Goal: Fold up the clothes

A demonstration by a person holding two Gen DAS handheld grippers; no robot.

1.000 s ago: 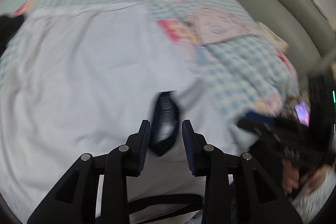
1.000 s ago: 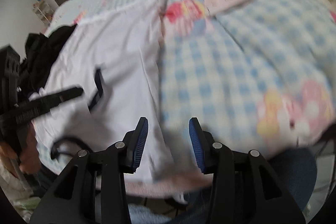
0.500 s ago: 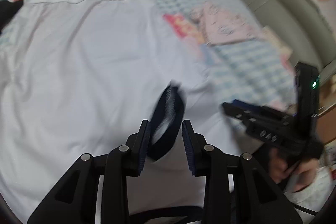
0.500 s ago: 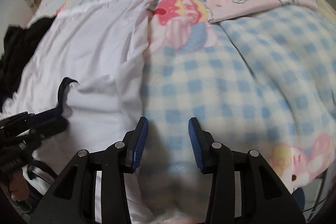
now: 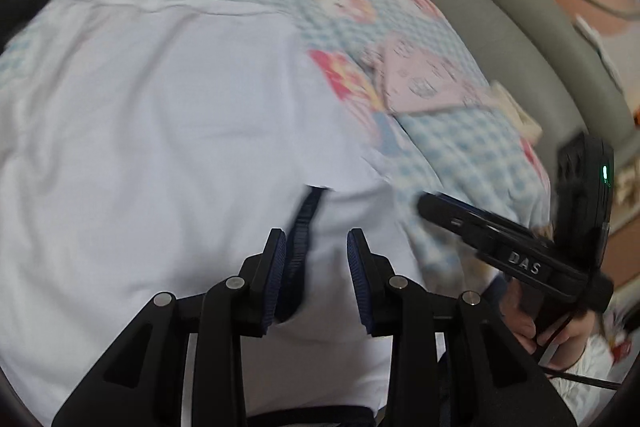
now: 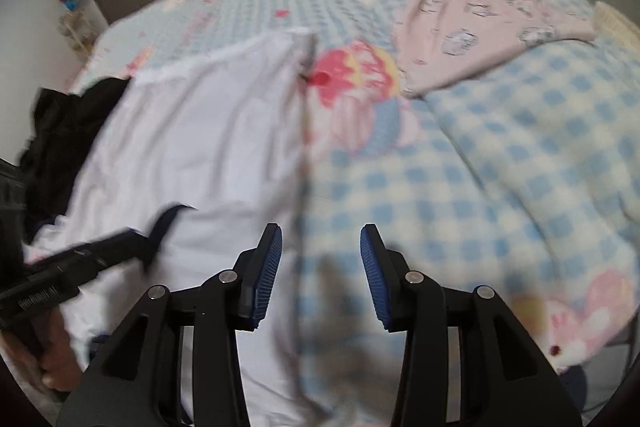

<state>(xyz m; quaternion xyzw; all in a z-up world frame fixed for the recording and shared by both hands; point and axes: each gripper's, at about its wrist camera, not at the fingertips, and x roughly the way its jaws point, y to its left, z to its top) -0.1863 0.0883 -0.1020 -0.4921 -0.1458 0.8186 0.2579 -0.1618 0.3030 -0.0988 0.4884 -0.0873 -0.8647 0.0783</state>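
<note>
A white garment (image 5: 160,147) lies spread on the bed, with a navy trim (image 5: 306,219) near its front edge. My left gripper (image 5: 316,255) hangs open over it, and the trim runs between the fingers close to the left pad. The pads do not press on it. My right gripper (image 6: 320,251) is open above the blue checked blanket, with the garment's right edge (image 6: 296,187) beside its left finger. The right gripper (image 5: 424,205) also shows at the right of the left wrist view. In the right wrist view the left gripper (image 6: 136,241) reaches in by the trim (image 6: 168,219).
A blue checked blanket (image 6: 480,187) covers the bed's right side, with a folded pink cloth (image 6: 480,35) behind it. Black clothing (image 6: 60,131) is piled at the garment's left. A grey padded headboard (image 5: 500,7) curves along the far right. A person's hand (image 5: 560,339) holds the right gripper.
The right gripper has slid sideways along the bed's front, closer to the garment's right edge. The navy trim, earlier a raised loop, now lies narrower between the left fingers.
</note>
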